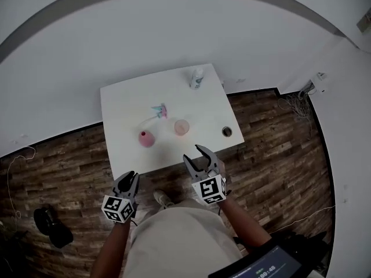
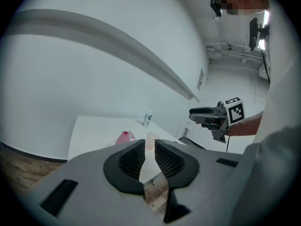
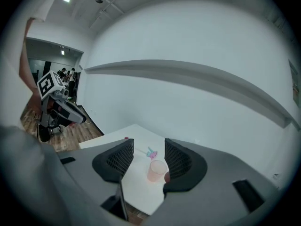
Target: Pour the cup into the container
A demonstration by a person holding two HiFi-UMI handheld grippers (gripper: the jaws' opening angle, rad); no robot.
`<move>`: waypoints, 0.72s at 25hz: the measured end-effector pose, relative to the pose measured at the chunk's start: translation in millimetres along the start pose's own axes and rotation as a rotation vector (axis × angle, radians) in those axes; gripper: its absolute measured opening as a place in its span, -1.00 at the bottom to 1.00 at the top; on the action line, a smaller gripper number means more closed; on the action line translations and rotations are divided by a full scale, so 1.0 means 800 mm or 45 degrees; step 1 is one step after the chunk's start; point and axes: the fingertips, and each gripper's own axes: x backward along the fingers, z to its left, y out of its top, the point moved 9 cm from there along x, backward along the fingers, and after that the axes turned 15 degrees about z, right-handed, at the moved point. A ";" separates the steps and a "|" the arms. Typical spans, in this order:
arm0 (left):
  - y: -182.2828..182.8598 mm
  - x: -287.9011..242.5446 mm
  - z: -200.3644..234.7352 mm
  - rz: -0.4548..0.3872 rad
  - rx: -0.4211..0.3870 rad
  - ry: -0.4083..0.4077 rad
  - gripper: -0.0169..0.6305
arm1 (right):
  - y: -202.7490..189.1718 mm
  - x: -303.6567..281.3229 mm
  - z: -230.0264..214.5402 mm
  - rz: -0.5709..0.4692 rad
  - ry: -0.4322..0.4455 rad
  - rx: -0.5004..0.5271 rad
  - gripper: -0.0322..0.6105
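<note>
A translucent pink cup stands upright near the middle of the white table. A pink round container with a narrow neck stands to its left. Both grippers hover off the table's near edge, above the floor. My right gripper is open and empty, and the cup shows between its jaws, farther off. My left gripper holds nothing, its jaws a narrow gap apart. Through that gap, in the left gripper view, show the cup and beside it the container.
A white bottle stands at the table's far edge. A small pink and teal toy lies behind the cup. A dark round object sits near the right edge. Wood floor surrounds the table; a white wall is behind it.
</note>
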 end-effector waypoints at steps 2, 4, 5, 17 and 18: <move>-0.001 -0.004 -0.017 -0.003 0.004 0.004 -0.78 | -0.017 0.021 -0.007 0.005 -0.004 -0.004 -0.25; 0.002 -0.007 -0.037 -0.014 0.008 0.010 -0.78 | -0.032 0.039 -0.016 0.007 -0.009 -0.013 -0.25; 0.003 -0.007 -0.049 -0.021 0.011 0.011 -0.78 | -0.039 0.049 -0.021 0.005 -0.013 -0.020 -0.25; -0.022 -0.003 -0.218 -0.071 0.000 0.026 -0.78 | -0.107 0.212 -0.064 -0.172 -0.081 -0.060 -0.25; -0.025 -0.001 -0.230 -0.080 -0.006 0.031 -0.78 | -0.114 0.224 -0.065 -0.178 -0.083 -0.064 -0.25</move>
